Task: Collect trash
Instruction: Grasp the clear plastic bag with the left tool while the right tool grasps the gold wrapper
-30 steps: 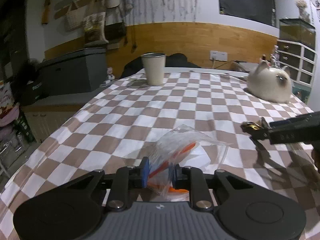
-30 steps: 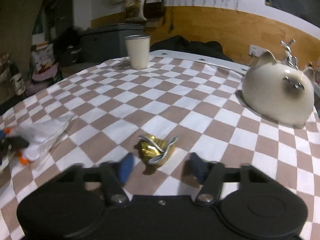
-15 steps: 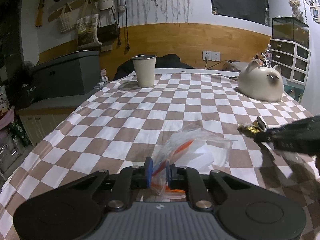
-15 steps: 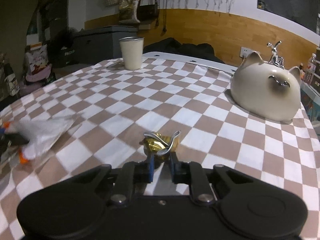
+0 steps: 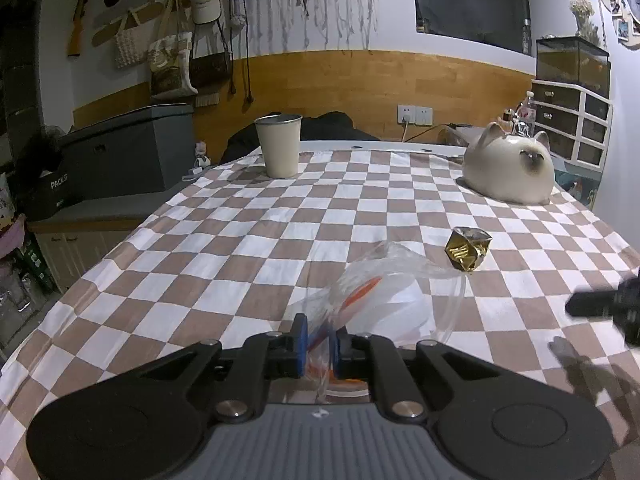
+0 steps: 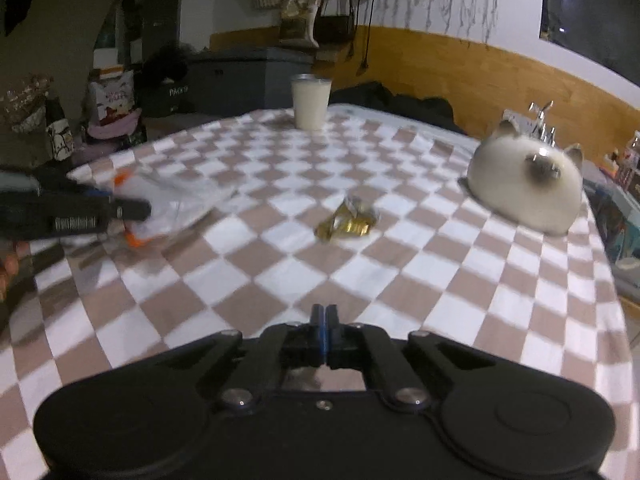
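My left gripper [image 5: 319, 338] is shut on a clear plastic bag [image 5: 394, 294] with an orange strip; the bag rests on the checkered tablecloth [image 5: 240, 256]. The bag also shows in the right wrist view [image 6: 176, 204], held by the left gripper [image 6: 132, 210] at the left edge. A crumpled gold wrapper [image 5: 467, 249] lies loose on the cloth to the right of the bag; it also shows in the right wrist view [image 6: 349, 224]. My right gripper [image 6: 325, 330] is shut and empty, well back from the wrapper. Its fingertip [image 5: 592, 303] shows at the right in the left wrist view.
A cream cup [image 5: 279, 145] stands at the far side of the table. A white cat-shaped ceramic [image 5: 508, 170] sits at the far right. A grey storage box [image 5: 124, 156] stands beyond the left edge. The table's right edge [image 6: 616, 280] drops off near the cat.
My right gripper closed at the gold wrapper, then pulled back shut and empty; the wrapper stays on the cloth. My left gripper keeps hold of the bag.
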Action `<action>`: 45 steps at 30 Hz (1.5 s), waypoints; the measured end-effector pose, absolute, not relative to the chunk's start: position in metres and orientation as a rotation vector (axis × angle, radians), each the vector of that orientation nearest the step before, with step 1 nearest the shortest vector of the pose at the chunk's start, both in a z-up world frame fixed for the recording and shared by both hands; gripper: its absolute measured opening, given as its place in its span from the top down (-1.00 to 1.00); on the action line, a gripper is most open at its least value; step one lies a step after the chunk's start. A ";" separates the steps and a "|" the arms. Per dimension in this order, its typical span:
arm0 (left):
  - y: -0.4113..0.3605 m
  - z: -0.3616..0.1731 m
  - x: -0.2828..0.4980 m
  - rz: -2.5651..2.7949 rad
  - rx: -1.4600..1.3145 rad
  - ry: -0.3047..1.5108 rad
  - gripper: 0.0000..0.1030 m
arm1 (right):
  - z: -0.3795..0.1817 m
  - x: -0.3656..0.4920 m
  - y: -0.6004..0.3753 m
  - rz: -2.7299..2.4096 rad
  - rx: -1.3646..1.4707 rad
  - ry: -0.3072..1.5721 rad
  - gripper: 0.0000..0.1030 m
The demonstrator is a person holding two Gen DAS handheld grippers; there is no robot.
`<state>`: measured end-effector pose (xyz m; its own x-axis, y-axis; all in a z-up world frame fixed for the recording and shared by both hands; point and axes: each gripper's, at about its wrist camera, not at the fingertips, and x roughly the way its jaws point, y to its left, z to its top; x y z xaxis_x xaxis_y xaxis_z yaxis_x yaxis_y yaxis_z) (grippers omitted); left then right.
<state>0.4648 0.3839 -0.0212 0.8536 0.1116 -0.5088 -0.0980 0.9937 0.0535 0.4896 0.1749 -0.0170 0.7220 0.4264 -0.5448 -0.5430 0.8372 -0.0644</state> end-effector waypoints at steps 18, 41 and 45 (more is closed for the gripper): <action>0.395 -0.017 0.464 0.100 -0.031 0.534 0.78 | 0.069 0.590 0.210 0.438 -0.174 0.584 -0.84; 0.388 -0.020 0.466 0.101 -0.004 0.546 0.79 | -0.027 0.618 0.243 0.432 -0.191 0.676 0.04; 0.388 -0.019 0.465 0.104 -0.004 0.541 0.79 | -0.018 0.605 0.236 0.436 -0.174 0.659 0.37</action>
